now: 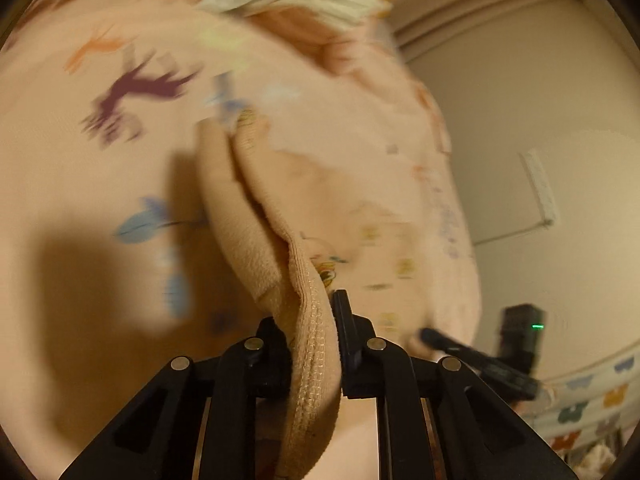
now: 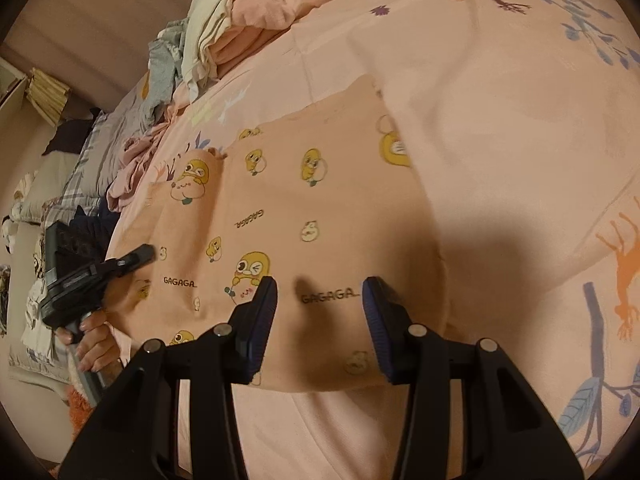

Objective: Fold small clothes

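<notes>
Peach garment (image 2: 304, 216) flat on bedsheet (image 2: 500, 140) | left tool (image 1: 316, 344) pinches its hem (ribbed) | right tool (image 2: 320, 300) hovers wide.

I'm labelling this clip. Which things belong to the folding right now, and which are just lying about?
In use: peach garment; left claw, shut on its hem; right claw, open above it.

Lying about: clothes pile; floral bedsheet; plaid pillow.

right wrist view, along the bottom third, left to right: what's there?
Person's hand holding the left gripper → right gripper's left finger → "GAGAGA" print on the peach garment → right gripper's right finger → orange animal print on the bedsheet.
</notes>
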`<state>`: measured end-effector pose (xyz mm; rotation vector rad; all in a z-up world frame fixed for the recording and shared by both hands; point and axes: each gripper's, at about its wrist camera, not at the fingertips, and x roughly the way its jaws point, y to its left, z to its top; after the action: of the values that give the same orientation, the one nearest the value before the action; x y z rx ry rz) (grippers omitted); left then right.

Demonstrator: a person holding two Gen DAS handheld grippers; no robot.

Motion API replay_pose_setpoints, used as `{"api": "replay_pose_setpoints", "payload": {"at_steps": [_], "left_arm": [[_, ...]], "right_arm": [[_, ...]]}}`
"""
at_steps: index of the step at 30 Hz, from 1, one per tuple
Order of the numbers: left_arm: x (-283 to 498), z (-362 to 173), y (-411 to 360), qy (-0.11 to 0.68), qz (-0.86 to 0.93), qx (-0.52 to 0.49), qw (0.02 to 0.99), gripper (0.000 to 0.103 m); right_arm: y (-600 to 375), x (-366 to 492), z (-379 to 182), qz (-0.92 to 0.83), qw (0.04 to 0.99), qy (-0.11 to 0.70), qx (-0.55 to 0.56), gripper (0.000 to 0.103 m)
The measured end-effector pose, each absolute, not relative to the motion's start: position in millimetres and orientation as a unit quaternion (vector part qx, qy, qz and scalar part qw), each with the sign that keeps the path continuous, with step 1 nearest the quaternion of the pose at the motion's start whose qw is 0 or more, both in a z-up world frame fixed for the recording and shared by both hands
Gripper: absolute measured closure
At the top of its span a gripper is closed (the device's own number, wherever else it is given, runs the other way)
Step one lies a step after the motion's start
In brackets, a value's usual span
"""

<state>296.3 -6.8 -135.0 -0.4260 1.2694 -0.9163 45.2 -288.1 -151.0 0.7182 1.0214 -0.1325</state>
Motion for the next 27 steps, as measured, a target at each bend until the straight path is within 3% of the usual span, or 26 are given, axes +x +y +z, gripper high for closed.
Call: {"api": "replay_pose_setpoints", "payload": {"at_steps": [7, 9, 10, 11, 13, 16, 19, 27], "left_arm": [[267.7, -98.8, -132.3, 0.566, -0.443, -0.135, 0.682, 0.088], [266.8, -109.6, -163.0, 0.614, -0.431, -0.127, 0.649, 0.074], [267.4, -118.1, -174.5, 0.642, -0.426, -0.142, 0.621, 0.059], [271.2, -125.4, -182.3, 0.664, -0.423, -0.163, 0.594, 0.052], [269.2, -128.2, -186.2, 0.685, -0.422, -0.203, 0.559, 0.052], [263.7, -103.9, -178.7, 0.657, -0.427, -0.173, 0.597, 0.052], [256.4, -82.1, -156.7, 0.622, -0.421, -0.13, 0.648, 0.051], [244.1, -109.7, -76.0, 0.615, -0.348, -0.162, 0.689, 0.048]], "right_arm": [[-313.5, 10.6, -142.2, -0.071, 0.811, 0.439, 0.38, 0.057], [-322.3, 1.8, -138.4, -0.077, 0.81, 0.431, 0.391, 0.057], [-326.0, -1.5, -136.8, -0.078, 0.81, 0.427, 0.394, 0.057], [-331.5, -5.1, -135.0, -0.076, 0.81, 0.423, 0.4, 0.056], [-338.3, -8.7, -133.8, -0.075, 0.811, 0.416, 0.406, 0.053], [-345.3, -6.6, -141.4, -0.045, 0.801, 0.411, 0.433, 0.045], [-344.6, 3.7, -152.7, 0.013, 0.781, 0.416, 0.466, 0.045], [-339.1, 45.5, -156.8, 0.059, 0.766, 0.428, 0.477, 0.045]]}}
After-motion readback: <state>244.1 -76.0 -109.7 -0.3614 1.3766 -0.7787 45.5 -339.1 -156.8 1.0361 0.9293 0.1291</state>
